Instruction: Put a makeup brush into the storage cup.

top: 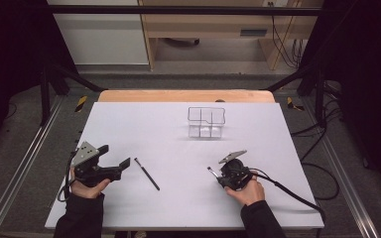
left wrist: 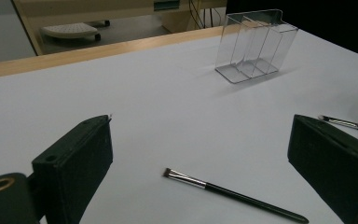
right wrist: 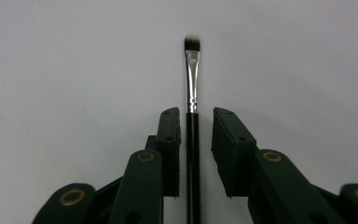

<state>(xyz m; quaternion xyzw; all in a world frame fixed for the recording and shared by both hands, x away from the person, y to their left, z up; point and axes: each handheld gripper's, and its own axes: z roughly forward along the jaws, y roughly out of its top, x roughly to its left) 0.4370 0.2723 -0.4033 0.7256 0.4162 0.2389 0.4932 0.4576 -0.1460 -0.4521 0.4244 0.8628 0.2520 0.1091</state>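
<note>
Black-handled makeup brush with a silver ferrule (right wrist: 192, 88) lay between the jaws of the right gripper (right wrist: 195, 121), which stood slightly apart, one touching its handle, nearer the person than the clear plastic three-slot organizer (top: 206, 122). Left of it, a second black slim brush (top: 147, 174) lay before the wide-open, empty left gripper (top: 114, 159).

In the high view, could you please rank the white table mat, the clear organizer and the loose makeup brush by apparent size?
1. White table mat
2. Clear organizer
3. Loose makeup brush, thin, though about as long as the organizer is wide.
</note>
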